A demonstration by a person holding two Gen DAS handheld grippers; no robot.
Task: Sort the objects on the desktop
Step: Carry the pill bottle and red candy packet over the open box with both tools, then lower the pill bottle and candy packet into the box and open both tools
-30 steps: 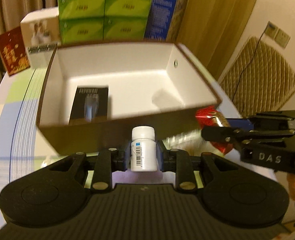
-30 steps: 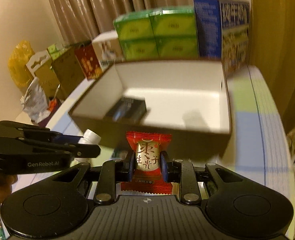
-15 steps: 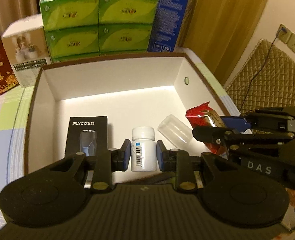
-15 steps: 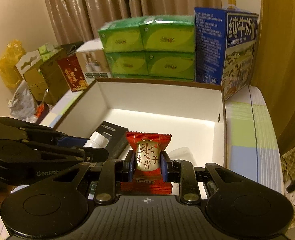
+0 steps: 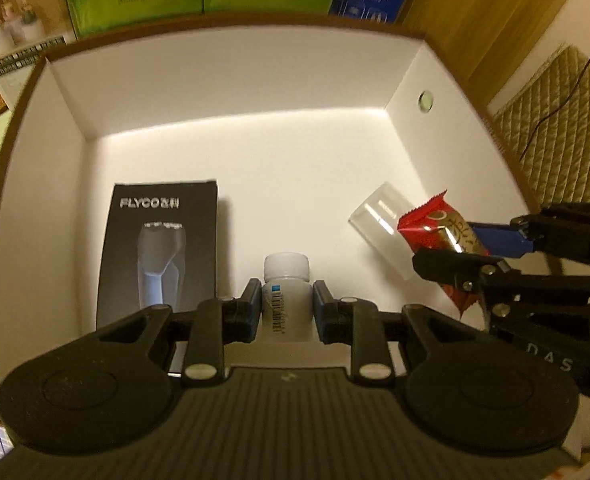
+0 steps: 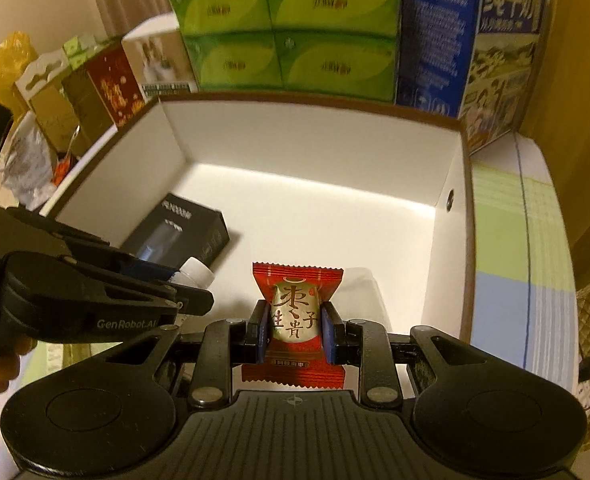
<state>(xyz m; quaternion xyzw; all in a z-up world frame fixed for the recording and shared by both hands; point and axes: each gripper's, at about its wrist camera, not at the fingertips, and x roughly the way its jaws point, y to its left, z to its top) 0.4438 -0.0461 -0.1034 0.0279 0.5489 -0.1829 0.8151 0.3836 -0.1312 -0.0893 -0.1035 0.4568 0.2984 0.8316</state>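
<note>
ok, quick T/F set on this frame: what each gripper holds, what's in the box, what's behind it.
1. The left gripper is shut on a white pill bottle. True.
2. The right gripper is open, with nothing in it. False: it is shut on a red candy packet.
3. A black FLYCO box lies flat on the floor of the white storage box. True.
4. The storage box holds nothing else. False: a clear plastic cup lies on its side near the right wall.
5. Green tissue packs are stacked behind the storage box. True.
6. The blue milk carton stands left of the green packs. False: it stands to their right.
</note>
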